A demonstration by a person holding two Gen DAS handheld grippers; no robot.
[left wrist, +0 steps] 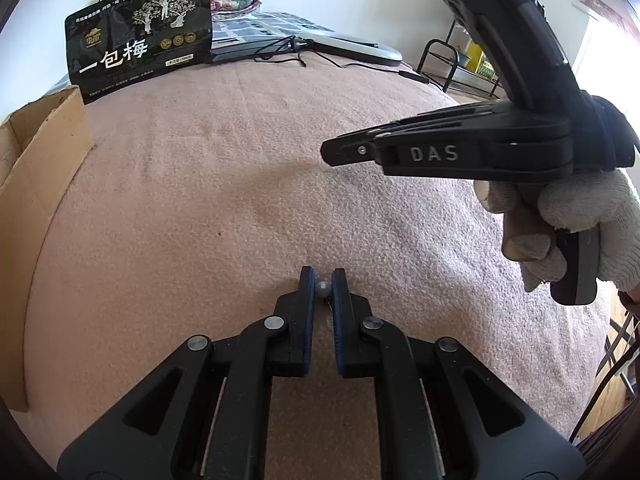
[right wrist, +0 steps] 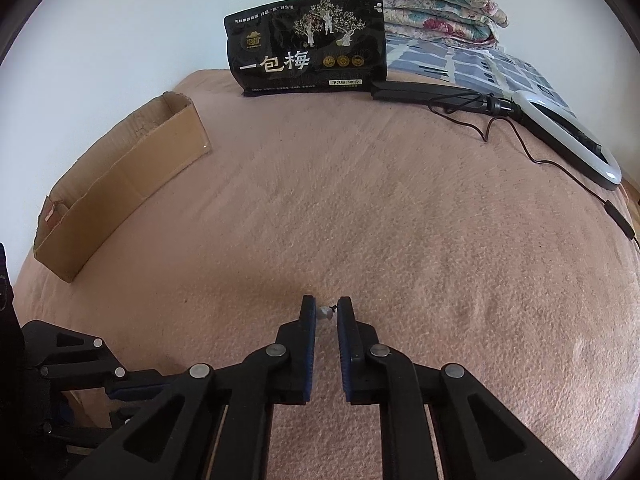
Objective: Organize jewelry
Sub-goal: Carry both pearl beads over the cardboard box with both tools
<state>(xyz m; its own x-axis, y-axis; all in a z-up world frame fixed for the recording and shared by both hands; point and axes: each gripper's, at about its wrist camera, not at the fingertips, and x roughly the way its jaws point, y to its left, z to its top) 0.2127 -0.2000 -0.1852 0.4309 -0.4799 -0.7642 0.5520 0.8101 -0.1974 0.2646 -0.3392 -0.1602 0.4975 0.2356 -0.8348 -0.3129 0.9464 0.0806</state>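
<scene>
My left gripper (left wrist: 322, 280) is shut on a small grey pearl earring (left wrist: 323, 289), held between its blue pads above the pink blanket (left wrist: 224, 200). My right gripper (right wrist: 326, 309) is shut on a second small pearl earring (right wrist: 324, 313), its dark hook showing beside the bead. The right gripper also shows from the side in the left wrist view (left wrist: 332, 152), held by a gloved hand (left wrist: 576, 224) at the right. The left gripper's body shows at the lower left of the right wrist view (right wrist: 80, 372).
A low cardboard box (right wrist: 120, 184) lies open along the left edge of the bed; it also shows in the left wrist view (left wrist: 36, 176). A black snack bag (right wrist: 308, 48) stands at the back. A ring light (right wrist: 568, 136) with its cable (right wrist: 532, 156) lies at the back right. Folded quilts (right wrist: 412, 0) are stacked behind.
</scene>
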